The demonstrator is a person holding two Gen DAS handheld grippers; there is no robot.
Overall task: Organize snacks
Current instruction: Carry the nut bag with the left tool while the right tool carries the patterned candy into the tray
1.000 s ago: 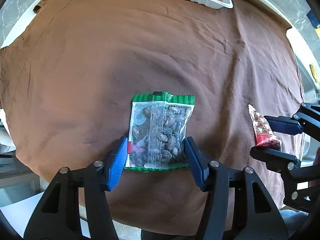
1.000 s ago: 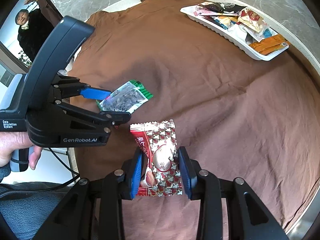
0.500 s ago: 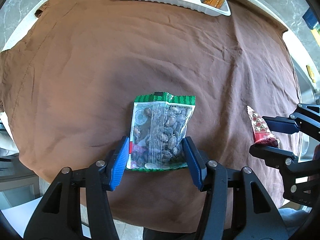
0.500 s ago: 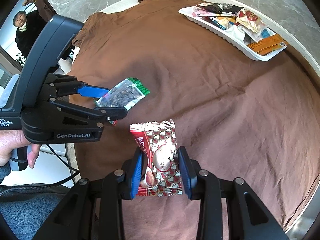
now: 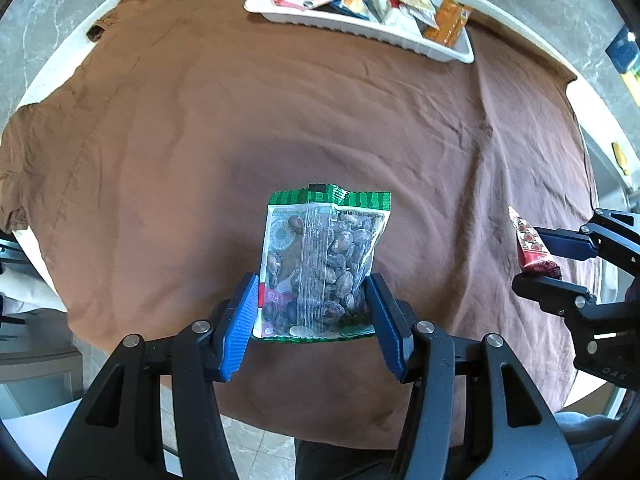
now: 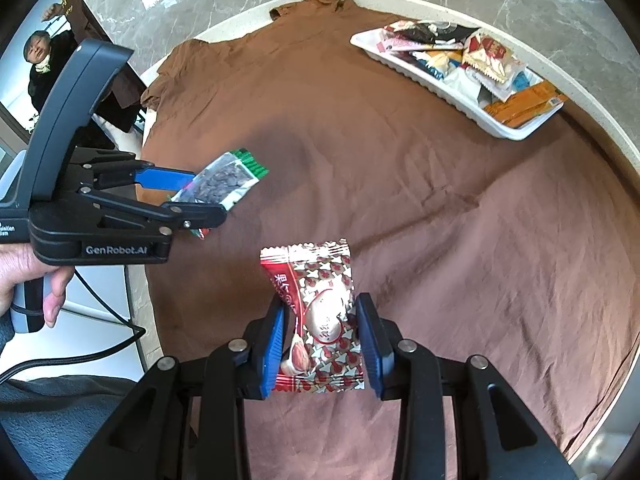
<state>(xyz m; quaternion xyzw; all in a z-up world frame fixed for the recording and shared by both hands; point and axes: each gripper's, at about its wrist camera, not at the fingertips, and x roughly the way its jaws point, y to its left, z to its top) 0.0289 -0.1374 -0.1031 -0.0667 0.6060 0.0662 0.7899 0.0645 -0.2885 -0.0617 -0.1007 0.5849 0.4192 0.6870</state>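
My left gripper [image 5: 312, 320] is shut on a clear, green-edged packet of dark nuts [image 5: 320, 260] and holds it above the brown cloth [image 5: 280, 112]. It also shows in the right wrist view [image 6: 188, 200] with the nut packet [image 6: 220, 180]. My right gripper [image 6: 322, 340] is shut on a red and silver snack packet [image 6: 320, 312], lifted off the cloth. It also shows at the right edge of the left wrist view [image 5: 552, 260] with the red packet [image 5: 528, 244]. A white tray [image 5: 440, 50] holding several snack packets sits at the far side of the table [image 6: 516, 132].
The brown cloth [image 6: 400, 200] covers a round white table above a marble floor [image 6: 200, 0]. A person [image 6: 40, 60] stands at the far left in the right wrist view. A cable [image 6: 80, 352] hangs from the left gripper's handle.
Both grippers have risen with their packets held. The tray now shows lower and fuller in both views. The left gripper sits higher in the right wrist view.
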